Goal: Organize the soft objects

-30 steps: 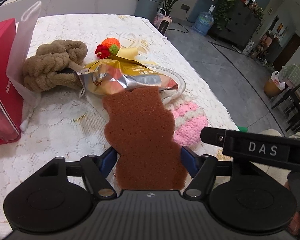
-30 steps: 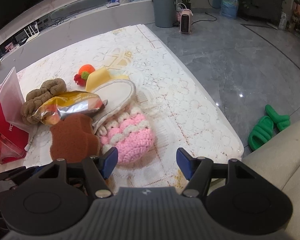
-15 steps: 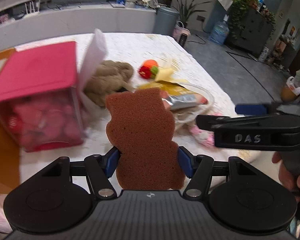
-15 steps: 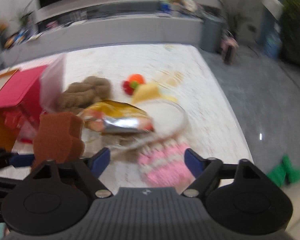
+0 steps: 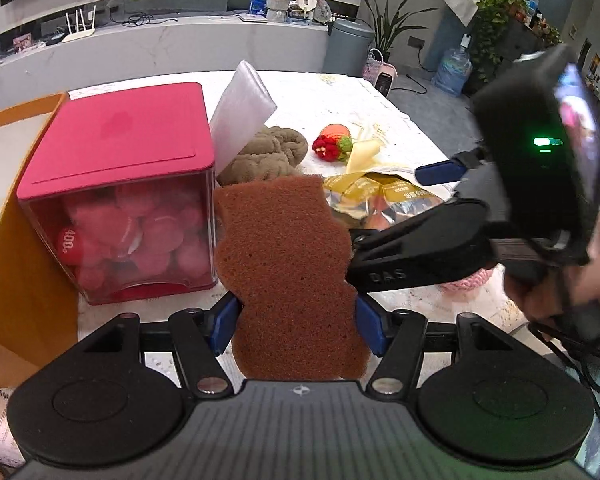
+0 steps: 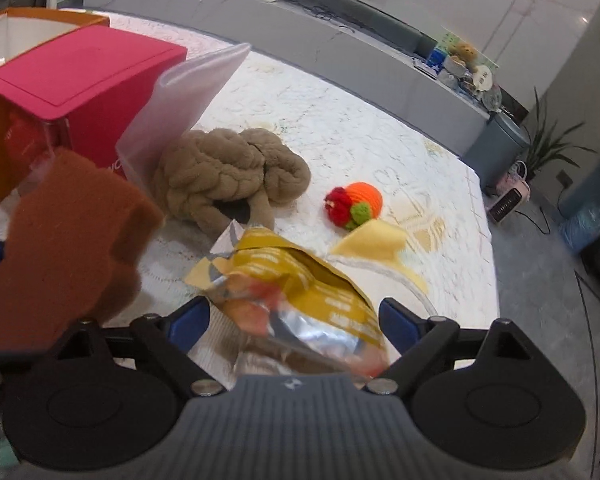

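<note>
The left claw (image 5: 296, 322) grips the brown bear-shaped sponge (image 5: 288, 264) above the desk (image 6: 340, 120); the right claw (image 6: 294, 320) hangs open over the snack bag (image 6: 300, 296). Brown plush (image 6: 228, 172), crochet fruit (image 6: 356, 202) remain unsorted.

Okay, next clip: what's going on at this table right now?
A person is sorting soft items with two handheld grippers. The left gripper is clamped on a brown bear-shaped sponge, held up beside the red storage box. The right gripper is open, hovering over the yellow snack bag. The tan plush towel and orange knitted toy lie on the table.
</note>
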A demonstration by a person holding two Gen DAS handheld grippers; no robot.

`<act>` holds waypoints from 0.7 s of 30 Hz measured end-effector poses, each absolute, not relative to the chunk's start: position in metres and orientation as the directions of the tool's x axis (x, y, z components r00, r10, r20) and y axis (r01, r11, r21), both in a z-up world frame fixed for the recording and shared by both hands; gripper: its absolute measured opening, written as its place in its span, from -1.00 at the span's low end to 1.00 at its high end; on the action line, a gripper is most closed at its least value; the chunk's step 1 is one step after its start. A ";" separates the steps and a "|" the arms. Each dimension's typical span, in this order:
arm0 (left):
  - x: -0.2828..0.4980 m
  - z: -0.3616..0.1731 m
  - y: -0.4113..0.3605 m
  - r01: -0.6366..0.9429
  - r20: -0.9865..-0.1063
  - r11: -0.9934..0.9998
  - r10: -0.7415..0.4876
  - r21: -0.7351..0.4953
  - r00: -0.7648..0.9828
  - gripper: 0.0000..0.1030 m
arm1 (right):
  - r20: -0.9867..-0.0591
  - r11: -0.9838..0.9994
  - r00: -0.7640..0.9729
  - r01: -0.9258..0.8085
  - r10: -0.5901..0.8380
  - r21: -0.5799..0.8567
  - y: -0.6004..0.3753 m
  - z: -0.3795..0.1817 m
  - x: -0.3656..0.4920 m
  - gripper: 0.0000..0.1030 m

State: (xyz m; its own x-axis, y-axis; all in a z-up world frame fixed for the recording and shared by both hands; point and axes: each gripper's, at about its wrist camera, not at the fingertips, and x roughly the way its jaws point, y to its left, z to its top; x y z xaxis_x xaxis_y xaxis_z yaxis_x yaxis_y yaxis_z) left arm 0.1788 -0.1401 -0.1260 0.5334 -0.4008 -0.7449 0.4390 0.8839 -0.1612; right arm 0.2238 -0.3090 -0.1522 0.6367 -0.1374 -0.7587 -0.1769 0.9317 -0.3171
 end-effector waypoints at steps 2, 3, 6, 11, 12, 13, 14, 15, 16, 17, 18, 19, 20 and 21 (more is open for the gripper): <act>0.179 -0.127 -0.138 0.438 -0.745 0.884 -0.400 -0.160 0.534 0.38 | -0.764 0.926 0.631 -0.194 -0.135 -0.324 -0.307 -0.157 0.229 0.70; 0.179 -0.127 -0.137 0.439 -0.743 0.883 -0.403 -0.165 0.533 0.38 | -0.764 0.924 0.632 -0.202 -0.129 -0.324 -0.307 -0.158 0.230 0.69; 0.179 -0.127 -0.136 0.440 -0.739 0.880 -0.416 -0.180 0.531 0.38 | -0.756 0.919 0.643 -0.214 -0.122 -0.330 -0.303 -0.159 0.229 0.41; 0.177 -0.125 -0.133 0.440 -0.733 0.875 -0.432 -0.200 0.526 0.38 | -0.748 0.918 0.658 -0.237 -0.089 -0.317 -0.300 -0.156 0.225 -0.15; 0.176 -0.125 -0.132 0.441 -0.732 0.874 -0.434 -0.203 0.525 0.38 | -0.746 0.919 0.661 -0.237 -0.084 -0.314 -0.299 -0.155 0.226 -0.17; 0.175 -0.124 -0.131 0.442 -0.731 0.873 -0.437 -0.205 0.525 0.38 | -0.745 0.920 0.661 -0.236 -0.084 -0.313 -0.299 -0.154 0.226 -0.24; 0.173 -0.123 -0.131 0.444 -0.729 0.872 -0.439 -0.206 0.525 0.38 | -0.744 0.921 0.663 -0.236 -0.082 -0.311 -0.299 -0.153 0.226 -0.29; 0.171 -0.122 -0.130 0.448 -0.725 0.870 -0.442 -0.206 0.527 0.38 | -0.737 0.922 0.670 -0.230 -0.082 -0.312 -0.299 -0.151 0.224 -0.31; 0.169 -0.121 -0.129 0.450 -0.722 0.869 -0.446 -0.206 0.529 0.38 | -0.730 0.924 0.678 -0.221 -0.083 -0.310 -0.300 -0.148 0.223 -0.37; 0.167 -0.119 -0.127 0.451 -0.719 0.868 -0.448 -0.208 0.531 0.38 | -0.724 0.928 0.685 -0.213 -0.080 -0.304 -0.302 -0.144 0.221 -0.42; 0.164 -0.116 -0.125 0.452 -0.715 0.867 -0.451 -0.209 0.534 0.38 | -0.718 0.934 0.692 -0.204 -0.075 -0.294 -0.304 -0.139 0.219 -0.45; 0.164 -0.115 -0.125 0.452 -0.713 0.867 -0.451 -0.208 0.537 0.38 | -0.710 0.941 0.701 -0.192 -0.068 -0.279 -0.307 -0.132 0.216 -0.49; 0.162 -0.112 -0.123 0.453 -0.709 0.867 -0.452 -0.206 0.542 0.38 | -0.704 0.948 0.707 -0.179 -0.060 -0.261 -0.309 -0.126 0.214 -0.51; 0.160 -0.109 -0.122 0.456 -0.703 0.866 -0.456 -0.208 0.545 0.38 | -0.697 0.959 0.715 -0.162 -0.048 -0.232 -0.313 -0.118 0.211 -0.51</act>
State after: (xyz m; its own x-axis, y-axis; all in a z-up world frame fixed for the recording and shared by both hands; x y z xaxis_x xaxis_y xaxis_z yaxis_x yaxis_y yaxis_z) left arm 0.1600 -0.1215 -0.1092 0.5453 -0.4562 -0.7032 0.4556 0.8655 -0.2082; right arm 0.2114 -0.3133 -0.1176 0.7151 -0.0479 -0.6974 -0.1622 0.9591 -0.2321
